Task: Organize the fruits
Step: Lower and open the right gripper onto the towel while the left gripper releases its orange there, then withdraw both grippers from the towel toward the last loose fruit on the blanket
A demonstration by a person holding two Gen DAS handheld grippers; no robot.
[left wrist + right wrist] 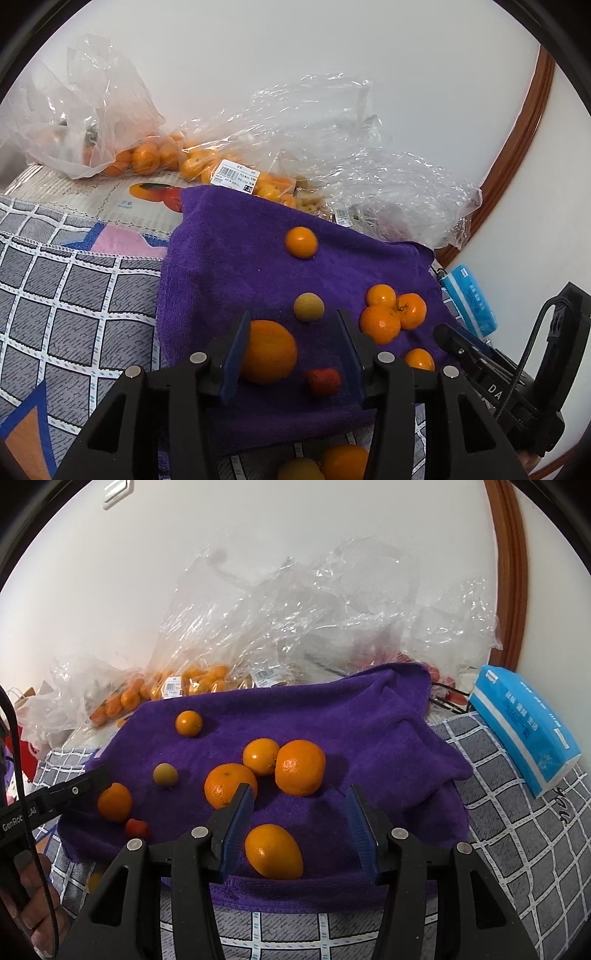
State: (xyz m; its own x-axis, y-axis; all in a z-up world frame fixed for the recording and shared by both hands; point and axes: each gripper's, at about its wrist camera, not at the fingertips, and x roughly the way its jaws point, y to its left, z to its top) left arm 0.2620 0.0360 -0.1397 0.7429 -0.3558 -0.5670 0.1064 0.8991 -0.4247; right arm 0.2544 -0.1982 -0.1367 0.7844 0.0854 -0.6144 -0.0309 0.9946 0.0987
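both fingers point(242, 343) open over fruit point(269, 351)

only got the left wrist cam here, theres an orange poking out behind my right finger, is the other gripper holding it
Observer: No. The right gripper is open; that egg-shaped orange lies loose on the purple towel between its fingers.
Operator: anything right of the three clustered oranges
Observer: Bare towel, bunched into a fold at its right edge.
Operator: whats that blue thing past the towel
Observer: A blue tissue pack, lying on the checked cover beside the towel.
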